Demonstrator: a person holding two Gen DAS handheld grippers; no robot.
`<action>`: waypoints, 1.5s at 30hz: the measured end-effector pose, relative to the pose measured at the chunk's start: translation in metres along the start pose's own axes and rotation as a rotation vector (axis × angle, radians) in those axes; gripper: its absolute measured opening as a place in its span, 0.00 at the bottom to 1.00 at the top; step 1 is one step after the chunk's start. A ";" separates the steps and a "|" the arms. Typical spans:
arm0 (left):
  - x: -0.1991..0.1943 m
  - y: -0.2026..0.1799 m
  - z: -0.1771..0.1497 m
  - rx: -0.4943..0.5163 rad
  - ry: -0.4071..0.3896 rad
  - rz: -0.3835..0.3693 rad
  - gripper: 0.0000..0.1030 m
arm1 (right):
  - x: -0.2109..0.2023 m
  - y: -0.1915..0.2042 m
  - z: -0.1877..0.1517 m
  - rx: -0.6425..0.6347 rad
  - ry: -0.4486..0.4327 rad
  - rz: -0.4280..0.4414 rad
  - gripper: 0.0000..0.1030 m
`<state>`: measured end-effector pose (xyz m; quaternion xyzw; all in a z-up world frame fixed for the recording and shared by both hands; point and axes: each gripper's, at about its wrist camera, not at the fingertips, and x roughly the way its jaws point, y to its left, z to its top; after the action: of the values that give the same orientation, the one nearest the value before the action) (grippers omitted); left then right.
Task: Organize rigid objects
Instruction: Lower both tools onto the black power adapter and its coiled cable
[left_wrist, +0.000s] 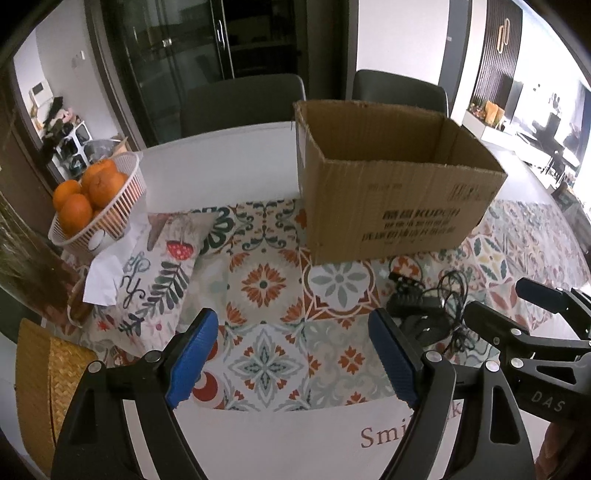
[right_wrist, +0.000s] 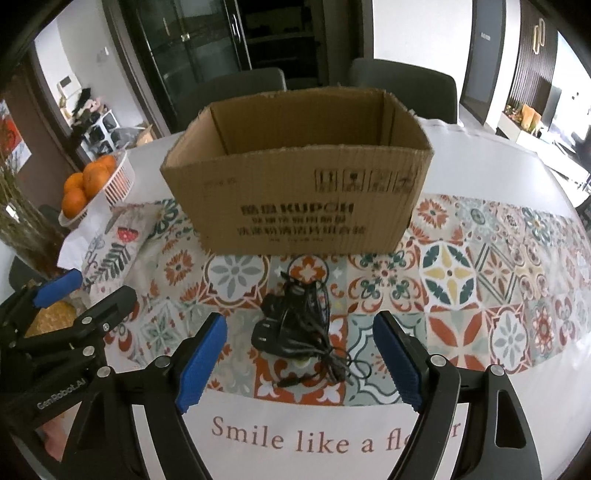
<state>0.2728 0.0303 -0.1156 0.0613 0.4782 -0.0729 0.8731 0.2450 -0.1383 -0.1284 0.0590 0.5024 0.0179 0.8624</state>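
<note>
An open cardboard box (right_wrist: 299, 206) stands on the patterned tablecloth, also in the left wrist view (left_wrist: 395, 206). A black power adapter with a tangled cord (right_wrist: 295, 325) lies in front of the box; it also shows in the left wrist view (left_wrist: 424, 314). My right gripper (right_wrist: 299, 358) is open and empty, just short of the adapter, which lies between its blue fingers (right_wrist: 201, 363). My left gripper (left_wrist: 295, 358) is open and empty over bare cloth, left of the adapter.
A white basket of oranges (left_wrist: 122, 206) stands at the left, with a printed cushion (left_wrist: 159, 269) and white paper beside it. A woven yellow mat (left_wrist: 40, 380) lies at the near left edge. Two dark chairs (left_wrist: 240, 103) stand behind the table.
</note>
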 end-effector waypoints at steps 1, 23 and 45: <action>0.003 0.001 -0.001 0.003 0.007 0.000 0.81 | 0.002 0.001 -0.001 -0.005 0.006 -0.004 0.80; 0.055 0.017 -0.016 0.030 0.116 0.012 0.81 | 0.071 0.011 -0.010 -0.033 0.177 -0.010 0.80; 0.091 0.020 -0.020 0.047 0.201 -0.004 0.81 | 0.128 0.028 -0.008 -0.078 0.251 -0.019 0.69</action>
<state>0.3086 0.0468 -0.2028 0.0877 0.5617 -0.0795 0.8188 0.3020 -0.0982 -0.2395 0.0178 0.6057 0.0367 0.7947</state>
